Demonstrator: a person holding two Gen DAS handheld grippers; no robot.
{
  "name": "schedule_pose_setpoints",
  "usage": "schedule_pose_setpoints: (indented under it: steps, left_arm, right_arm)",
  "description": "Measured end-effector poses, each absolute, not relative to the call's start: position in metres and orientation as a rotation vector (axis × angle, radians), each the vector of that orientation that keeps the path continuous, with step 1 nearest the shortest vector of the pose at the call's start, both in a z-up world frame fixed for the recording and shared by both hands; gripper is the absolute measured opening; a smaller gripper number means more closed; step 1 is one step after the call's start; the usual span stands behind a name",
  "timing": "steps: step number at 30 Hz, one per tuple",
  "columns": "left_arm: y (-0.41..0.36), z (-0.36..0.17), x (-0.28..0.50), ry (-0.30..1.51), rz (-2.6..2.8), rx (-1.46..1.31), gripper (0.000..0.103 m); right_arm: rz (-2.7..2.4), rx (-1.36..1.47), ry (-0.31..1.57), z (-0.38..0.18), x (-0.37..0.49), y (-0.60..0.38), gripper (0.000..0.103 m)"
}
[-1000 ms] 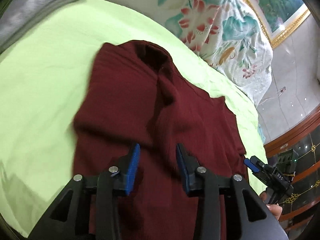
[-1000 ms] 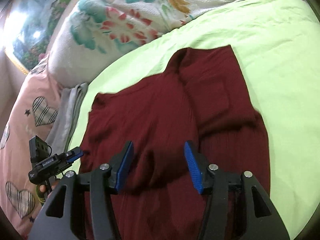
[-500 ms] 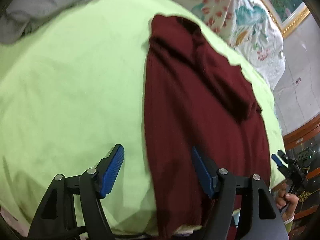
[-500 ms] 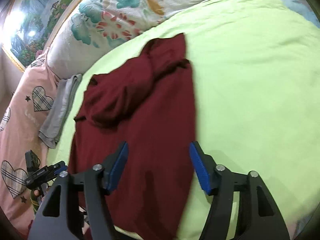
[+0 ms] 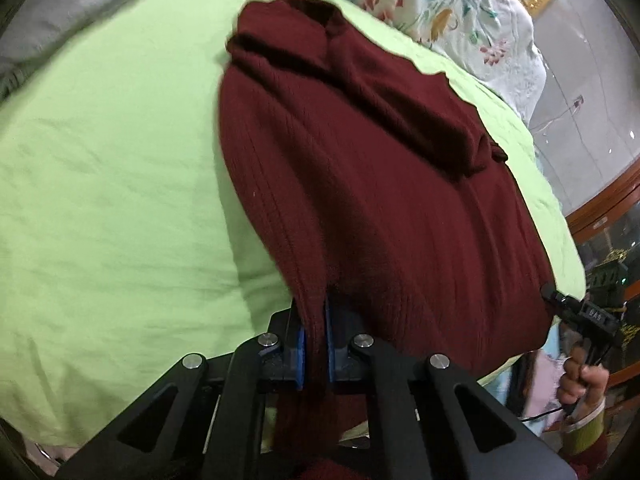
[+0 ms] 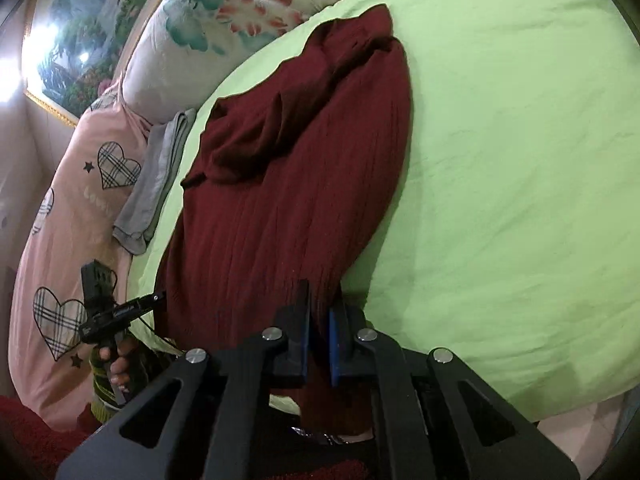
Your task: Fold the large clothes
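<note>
The left gripper point(image 5: 314, 338) is clamped on one near-hem corner of the dark red ribbed knit sweater point(image 5: 380, 184), which lies lengthwise down the lime-green bedsheet point(image 5: 112, 184) to its near edge. The right gripper point(image 6: 319, 344) pinches the other corner, probably so both can carry the hem evenly toward the collar.

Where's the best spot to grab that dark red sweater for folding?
By its near hem corners, coming in from the bed's near edge. The sweater lies flat on the green sheet with that hem hanging over, where the left gripper and right gripper pinch it.
</note>
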State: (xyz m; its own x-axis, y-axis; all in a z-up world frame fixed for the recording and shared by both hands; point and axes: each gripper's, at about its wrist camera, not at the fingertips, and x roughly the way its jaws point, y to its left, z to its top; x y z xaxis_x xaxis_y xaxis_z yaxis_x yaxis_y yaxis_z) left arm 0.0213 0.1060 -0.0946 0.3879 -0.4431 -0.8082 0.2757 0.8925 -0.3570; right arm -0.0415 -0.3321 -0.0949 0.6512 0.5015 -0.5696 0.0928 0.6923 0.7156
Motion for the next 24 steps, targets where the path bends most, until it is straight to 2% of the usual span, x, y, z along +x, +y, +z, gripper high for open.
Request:
schedule_pose_setpoints:
  steps: [4,9,12,13,14,16,18,20,22,23,24]
  left_arm:
    - [0.135,-0.076,0.013,1.016,-0.463,-0.221,0.002]
    - [0.158,-0.104,0.024,1.088,-0.431,-0.307,0.003]
    - [0.157,-0.106,0.025,1.088,-0.458,-0.335,0.006]
    - [0.157,-0.105,0.026,1.092,-0.461,-0.345,0.01]
    - [0.156,-0.106,0.028,1.099,-0.467,-0.356,0.019]
    - [0.156,-0.106,0.033,1.105,-0.5,-0.39,0.037]
    - [0.15,-0.106,0.039,1.109,-0.544,-0.425,0.065]
    - [0.138,-0.106,0.045,1.115,-0.565,-0.42,0.073]
    - [0.122,-0.102,0.046,1.108,-0.556,-0.325,0.07]
    - [0.117,-0.101,0.045,1.101,-0.556,-0.283,0.059]
    - [0.113,-0.101,0.043,1.099,-0.563,-0.248,0.031]
  right_arm:
    - [0.258,0.833,0.754,-0.084,-0.059,-0.356,0.007]
    - [0.252,0.869,0.81,-0.107,-0.053,-0.361,0.007]
    - [0.286,0.864,0.828,-0.112,-0.05,-0.352,0.014]
    - [0.295,0.865,0.827,-0.111,-0.05,-0.352,0.021]
    - [0.314,0.868,0.827,-0.11,-0.05,-0.353,0.025]
    - [0.357,0.875,0.819,-0.106,-0.051,-0.355,0.044]
    - [0.381,0.86,0.817,-0.103,-0.051,-0.354,0.048]
    - [0.406,0.843,0.829,-0.105,-0.047,-0.35,0.049]
    - [0.451,0.845,0.835,-0.108,-0.041,-0.344,0.049]
    - [0.469,0.843,0.834,-0.108,-0.041,-0.342,0.049]
    - [0.495,0.838,0.837,-0.109,-0.04,-0.339,0.045]
